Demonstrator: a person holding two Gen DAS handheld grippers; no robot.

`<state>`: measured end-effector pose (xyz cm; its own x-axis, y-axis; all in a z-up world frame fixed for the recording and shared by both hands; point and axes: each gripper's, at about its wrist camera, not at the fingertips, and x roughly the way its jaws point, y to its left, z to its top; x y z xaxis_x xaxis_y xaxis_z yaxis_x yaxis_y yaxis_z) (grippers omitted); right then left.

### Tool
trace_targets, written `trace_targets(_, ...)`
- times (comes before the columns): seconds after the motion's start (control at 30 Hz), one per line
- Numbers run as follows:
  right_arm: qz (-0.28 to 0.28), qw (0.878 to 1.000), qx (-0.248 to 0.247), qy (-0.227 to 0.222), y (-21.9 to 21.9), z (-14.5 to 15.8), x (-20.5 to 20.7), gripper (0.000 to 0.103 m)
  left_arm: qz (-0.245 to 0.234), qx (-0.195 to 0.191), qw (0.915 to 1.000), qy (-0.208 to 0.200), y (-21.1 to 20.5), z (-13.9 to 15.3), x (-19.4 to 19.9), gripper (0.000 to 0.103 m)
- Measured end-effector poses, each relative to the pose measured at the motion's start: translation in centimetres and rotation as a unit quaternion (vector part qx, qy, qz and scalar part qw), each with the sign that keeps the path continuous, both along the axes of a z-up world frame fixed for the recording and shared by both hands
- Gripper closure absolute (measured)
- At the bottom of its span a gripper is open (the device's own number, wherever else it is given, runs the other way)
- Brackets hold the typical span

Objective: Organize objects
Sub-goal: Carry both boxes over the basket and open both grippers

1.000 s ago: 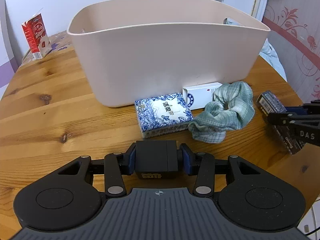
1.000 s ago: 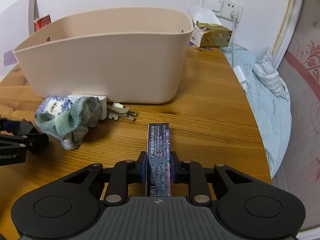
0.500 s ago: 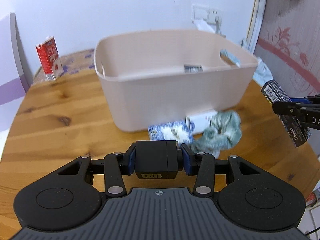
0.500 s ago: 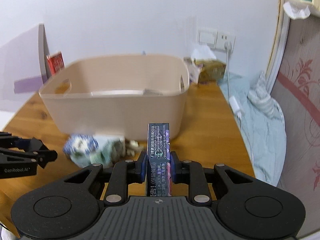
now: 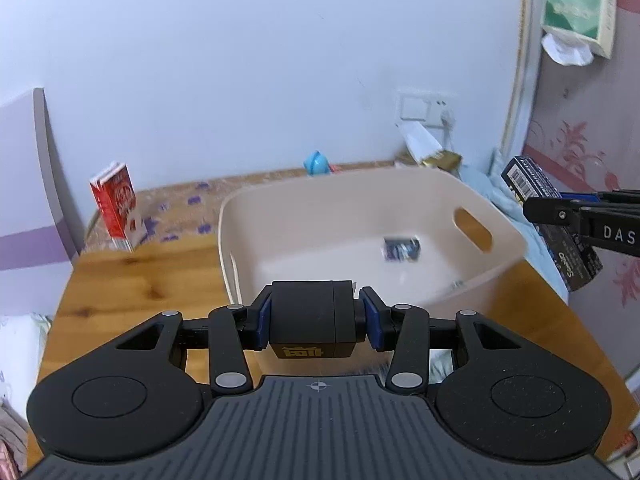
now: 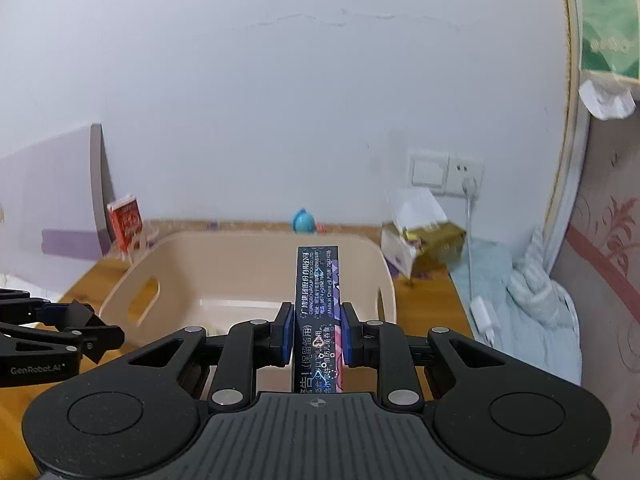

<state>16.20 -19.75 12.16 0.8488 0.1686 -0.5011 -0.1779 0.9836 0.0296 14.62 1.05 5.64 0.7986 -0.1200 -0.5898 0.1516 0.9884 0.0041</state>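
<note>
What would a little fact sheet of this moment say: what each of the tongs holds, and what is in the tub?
left tongs: shut on a black box, above the tub's near edge
right tongs: shut on a dark printed box, held on edge, above the tub
tub: beige, handle slots in its end walls, on a wooden table
inside tub: one small dark packet, blurred
behind tub: red carton, upright

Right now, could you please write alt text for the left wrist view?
The left gripper holds a black box above a beige bin on a wooden table. At right, the right gripper holds a dark carton.
</note>
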Motion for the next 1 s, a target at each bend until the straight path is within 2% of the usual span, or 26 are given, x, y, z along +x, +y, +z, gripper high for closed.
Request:
trace_targets(0.17, 0.003, 1.000, 0.013, -0.012, 0.7, 0.7, 2.6, 0.081, 0.001, 0.006, 0.9999, 0.009, -0.9, -0.1, 3.5, 0.057)
trace_targets(0.33, 0.004, 1.000, 0.015, -0.009, 1.6, 0.4, 5.4, 0.081, 0.006, 0.020, 0.9990, 0.039, -2.1, -2.1, 7.1, 0.057)
trace_targets(0.5, 0.008, 1.000, 0.001, 0.022, 2.5, -1.5, 8.4, 0.081, 0.012, 0.040, 0.9960, 0.079, -2.9, -4.5, 9.7, 0.057)
trace_targets(0.7, 0.017, 0.996, -0.038, 0.074, 4.1, -4.9, 10.8, 0.081, 0.007, 0.053, 0.9924, 0.111, -3.3, -6.1, 10.5, 0.056)
trace_targets(0.83, 0.011, 0.996, -0.025, 0.087, 3.7, -5.7, 10.6, 0.059, 0.008, 0.053, 0.9949, 0.085, -3.3, -5.3, 9.3, 0.027)
trace_targets(0.9, 0.009, 0.997, -0.022, 0.075, 3.5, -5.1, 9.8, 0.046, 0.007, 0.056, 0.9956, 0.075, -3.3, -4.6, 8.6, 0.024)
trace_targets(1.0, 0.005, 0.998, -0.031, 0.056, 3.3, -4.2, 8.3, 0.036, 0.009, 0.057, 0.9961, 0.066, -3.1, -3.6, 7.5, 0.021)
